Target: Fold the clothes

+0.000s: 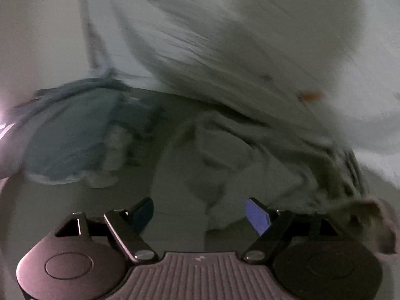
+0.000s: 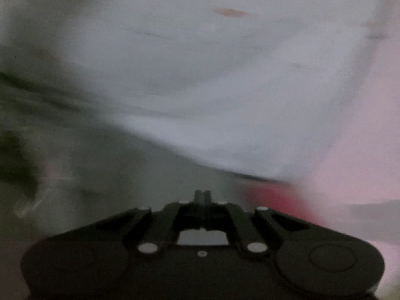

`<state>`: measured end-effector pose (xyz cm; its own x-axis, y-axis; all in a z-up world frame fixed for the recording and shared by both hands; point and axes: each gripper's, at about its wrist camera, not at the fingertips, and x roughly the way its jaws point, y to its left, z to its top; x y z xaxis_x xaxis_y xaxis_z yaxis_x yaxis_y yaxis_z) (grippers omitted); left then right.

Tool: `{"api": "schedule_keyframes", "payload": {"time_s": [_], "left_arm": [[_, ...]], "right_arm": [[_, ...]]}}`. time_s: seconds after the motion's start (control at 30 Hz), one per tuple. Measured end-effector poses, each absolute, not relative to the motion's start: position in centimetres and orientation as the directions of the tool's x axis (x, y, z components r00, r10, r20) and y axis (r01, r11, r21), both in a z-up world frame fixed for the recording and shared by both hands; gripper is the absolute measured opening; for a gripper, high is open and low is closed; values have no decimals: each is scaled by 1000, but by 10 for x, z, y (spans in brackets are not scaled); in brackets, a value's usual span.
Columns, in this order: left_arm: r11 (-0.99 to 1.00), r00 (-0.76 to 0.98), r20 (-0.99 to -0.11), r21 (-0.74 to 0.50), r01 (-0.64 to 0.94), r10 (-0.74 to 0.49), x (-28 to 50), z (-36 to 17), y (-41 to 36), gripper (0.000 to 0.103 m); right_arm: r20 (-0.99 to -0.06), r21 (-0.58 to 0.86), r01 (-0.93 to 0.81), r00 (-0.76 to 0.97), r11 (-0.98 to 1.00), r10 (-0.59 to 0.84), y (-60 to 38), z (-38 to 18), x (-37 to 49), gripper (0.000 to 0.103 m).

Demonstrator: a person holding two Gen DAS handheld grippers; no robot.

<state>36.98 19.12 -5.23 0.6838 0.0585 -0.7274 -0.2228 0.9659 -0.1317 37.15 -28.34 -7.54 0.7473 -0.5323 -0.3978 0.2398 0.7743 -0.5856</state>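
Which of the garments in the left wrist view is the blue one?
The crumpled cloth at left; the big sheet-like one above is white with orange marks.

Heavily blurred view along the right gripper [image 2: 203, 195], fingertips pressed together at 6 o'clock with no cloth seen between them. Pale white fabric [image 2: 200, 75] spread across the frame from 9 to 2 o'clock, small orange mark [image 2: 231, 12] near 12. Red blur [image 2: 272, 197] just right of the fingertips toward 4 o'clock. Dark smudge [image 2: 15, 160] at 9 o'clock, unidentifiable.
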Motion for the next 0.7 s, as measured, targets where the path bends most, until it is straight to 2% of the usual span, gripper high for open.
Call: {"api": "schedule_keyframes", "payload": {"time_s": [0.07, 0.13, 0.2, 0.23, 0.33, 0.47, 0.53, 0.6, 0.67, 0.7], "left_arm": [[987, 670, -742, -87, -137, 27, 383, -62, 169, 82], [999, 667, -745, -28, -29, -2, 396, -74, 145, 84], [997, 658, -753, 52, 49, 7, 411, -88, 125, 85], [993, 651, -759, 95, 66, 29, 419, -95, 119, 85], [977, 622, -779, 184, 111, 76, 443, -117, 110, 85], [959, 539, -838, 214, 186, 83, 473, -150, 113, 85], [941, 492, -865, 240, 238, 97, 482, -168, 113, 85], [929, 487, -868, 254, 268, 97, 486, -175, 114, 96], [927, 510, -856, 253, 279, 80, 487, -177, 118, 97], [934, 518, -853, 233, 271, 62, 489, -178, 121, 97]], "right_arm": [[-362, -626, 376, 636, 683, -682, -326, -65, 369, 2], [-388, -543, 417, 645, 729, -658, -336, -58, 357, 11], [-470, -433, 357, 695, 828, -545, -321, -68, 352, 53], [-511, -392, 302, 714, 869, -479, -305, -81, 354, 56], [-622, -409, 46, 717, 911, -315, -224, -140, 376, 54], [-646, -589, -248, 717, 769, -263, -121, -215, 409, 61], [-647, -616, -340, 733, 711, -210, -86, -240, 428, 63], [-642, -632, -382, 746, 674, -178, -67, -254, 445, 74], [-626, -670, -404, 758, 623, -181, -53, -267, 465, 76], [-618, -690, -410, 763, 597, -190, -50, -273, 471, 89]]}}
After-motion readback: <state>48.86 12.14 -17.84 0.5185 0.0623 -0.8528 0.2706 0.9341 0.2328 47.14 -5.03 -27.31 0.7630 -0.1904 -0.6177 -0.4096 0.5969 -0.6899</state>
